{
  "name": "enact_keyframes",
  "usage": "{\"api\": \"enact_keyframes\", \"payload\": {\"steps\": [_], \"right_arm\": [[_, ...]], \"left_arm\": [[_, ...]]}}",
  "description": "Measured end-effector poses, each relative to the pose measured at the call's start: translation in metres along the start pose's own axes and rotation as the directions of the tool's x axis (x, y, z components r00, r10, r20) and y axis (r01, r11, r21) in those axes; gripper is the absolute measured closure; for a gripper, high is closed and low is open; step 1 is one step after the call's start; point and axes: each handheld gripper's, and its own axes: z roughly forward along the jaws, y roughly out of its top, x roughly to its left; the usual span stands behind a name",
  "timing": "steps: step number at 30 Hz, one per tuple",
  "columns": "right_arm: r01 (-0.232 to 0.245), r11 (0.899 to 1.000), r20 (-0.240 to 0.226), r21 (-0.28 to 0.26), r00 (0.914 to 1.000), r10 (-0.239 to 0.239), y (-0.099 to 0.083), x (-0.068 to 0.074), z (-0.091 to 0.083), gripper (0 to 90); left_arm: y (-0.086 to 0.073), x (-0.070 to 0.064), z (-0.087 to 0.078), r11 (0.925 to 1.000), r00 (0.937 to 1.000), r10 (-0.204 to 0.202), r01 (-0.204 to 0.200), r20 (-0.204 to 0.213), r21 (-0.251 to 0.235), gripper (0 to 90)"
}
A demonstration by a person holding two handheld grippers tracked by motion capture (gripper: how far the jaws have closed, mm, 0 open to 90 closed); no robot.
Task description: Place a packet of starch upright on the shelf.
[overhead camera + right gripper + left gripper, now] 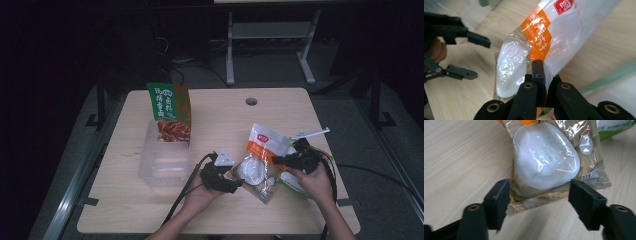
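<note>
Orange-and-clear plastic food pouch (261,161) lies right of centre on the table (220,210). Right hand-held gripper (544,75) pinches its edge; left hand-held gripper (537,195) gapes around its lower seam. Likely next: closing squarely on that seam.

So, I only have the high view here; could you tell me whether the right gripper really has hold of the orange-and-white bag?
Observer: Yes. In the right gripper view the right gripper is shut on the bag, with the film at the bag's edge pinched between its jaws.
Operator: Thank you. And is the left gripper gripping it too?
Observer: No. In the left gripper view the left gripper is open, with its jaws standing either side of the bag's bottom seam.
Operator: Can you see what is inside?
Observer: A smooth white lump under clear film, with a much smaller white piece beside it.
</note>
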Motion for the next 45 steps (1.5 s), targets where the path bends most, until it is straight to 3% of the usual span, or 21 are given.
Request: {"api": "enact_keyframes", "payload": {"steps": [2,4,6,7,8,9,13,14,15,16,18,22,27,28,30,34,38,39,41,42,45], "right_arm": [[0.01,1.0,-0.003,-0.002,0.9999,-0.01,0.001,0.003,-0.001,89.9],[0.093,0.995,-0.029,-0.037,0.9951,-0.094,0.002,0.011,-0.006,89.9],[0.114,0.992,-0.04,-0.049,0.9924,-0.116,0.002,0.013,-0.008,89.9],[0.15,0.986,-0.076,-0.072,0.985,-0.155,0.002,0.017,-0.011,89.9],[0.15,0.986,-0.076,-0.072,0.985,-0.155,0.002,0.017,-0.011,89.9],[0.199,0.975,-0.107,-0.096,0.972,-0.209,0.002,0.021,-0.014,89.9],[0.26,0.96,-0.153,-0.104,0.9496,-0.274,0.002,0.034,-0.017,89.9],[0.26,0.96,-0.153,-0.104,0.9496,-0.274,0.002,0.034,-0.017,89.9],[0.288,0.952,-0.175,-0.103,0.937,-0.303,0.002,0.04,-0.018,89.9],[0.288,0.952,-0.175,-0.103,0.937,-0.303,0.002,0.04,-0.018,89.9],[0.323,0.942,-0.19,-0.087,0.9234,-0.334,0.004,0.046,-0.018,89.9],[0.344,0.936,-0.204,-0.075,0.9136,-0.352,0.007,0.048,-0.018,89.9],[0.339,0.938,-0.21,-0.075,0.914,-0.347,0.008,0.047,-0.017,89.9],[0.332,0.94,-0.208,-0.078,0.9168,-0.341,0.008,0.045,-0.015,89.8],[0.333,0.94,-0.2,-0.069,0.9188,-0.34,0.008,0.044,-0.012,89.8],[0.339,0.94,-0.178,-0.043,0.9228,-0.341,0.008,0.043,-0.006,89.8],[0.336,0.94,-0.177,-0.051,0.9238,-0.34,0.009,0.043,-0.005,89.8],[0.338,0.939,-0.18,-0.056,0.9221,-0.342,0.01,0.043,-0.004,89.8],[0.343,0.938,-0.186,-0.06,0.919,-0.348,0.01,0.043,-0.005,89.9],[0.345,0.936,-0.183,-0.064,0.9183,-0.351,0.01,0.044,-0.006,89.9],[0.354,0.932,-0.202,-0.078,0.9099,-0.362,0.012,0.045,-0.011,89.9]], "left_arm": [[0.0,0.002,-0.001,0.9999,0.9999,-0.012,0.012,-0.004,-0.011,26.3],[0.0,0.004,-0.003,0.9995,0.9995,-0.029,0.029,0.008,-0.014,23.6],[0.0,0.006,-0.004,0.9988,0.9989,-0.044,0.044,0.02,-0.022,22.4],[0.0,0.008,-0.005,0.9967,0.9968,-0.07,0.071,0.038,-0.039,22.3],[0.0,0.008,-0.005,0.9967,0.9968,-0.07,0.071,0.038,-0.039,22.3],[0.0,0.009,-0.005,0.9947,0.9948,-0.087,0.09,0.053,-0.05,22.3],[0.0,0.014,-0.002,0.99,0.9862,-0.121,0.128,0.113,-0.058,23.4],[0.0,0.014,-0.002,0.99,0.9862,-0.121,0.128,0.113,-0.058,24.5],[0.0,0.017,0.001,0.9869,0.9798,-0.14,0.149,0.144,-0.061,26.0],[0.0,0.017,0.001,0.9869,0.9798,-0.14,0.149,0.144,-0.061,27.5],[-0.001,0.019,0.003,0.9897,0.977,-0.126,0.136,0.172,-0.046,32.8],[-0.001,0.017,0.004,0.9939,0.9854,-0.098,0.104,0.139,-0.037,40.5],[0.001,0.018,0.0,0.9929,0.9872,-0.084,0.095,0.136,-0.072,53.8],[0.002,0.017,-0.002,0.9915,0.9881,-0.081,0.093,0.131,-0.09,62.8],[0.003,0.015,-0.004,0.9904,0.989,-0.081,0.094,0.123,-0.101,69.5],[0.004,0.013,-0.004,0.9914,0.9895,-0.077,0.089,0.122,-0.096,74.2],[0.005,0.011,-0.008,0.9907,0.9917,-0.073,0.084,0.105,-0.107,78.6],[0.004,0.012,-0.009,0.9899,0.9892,-0.08,0.093,0.122,-0.107,79.3],[0.004,0.014,-0.01,0.9891,0.9872,-0.086,0.101,0.134,-0.107,78.4],[0.004,0.017,-0.011,0.9859,0.9826,-0.103,0.121,0.155,-0.116,74.9],[0.005,0.017,-0.006,0.9843,0.9775,-0.125,0.144,0.17,-0.102,46.3]]}}
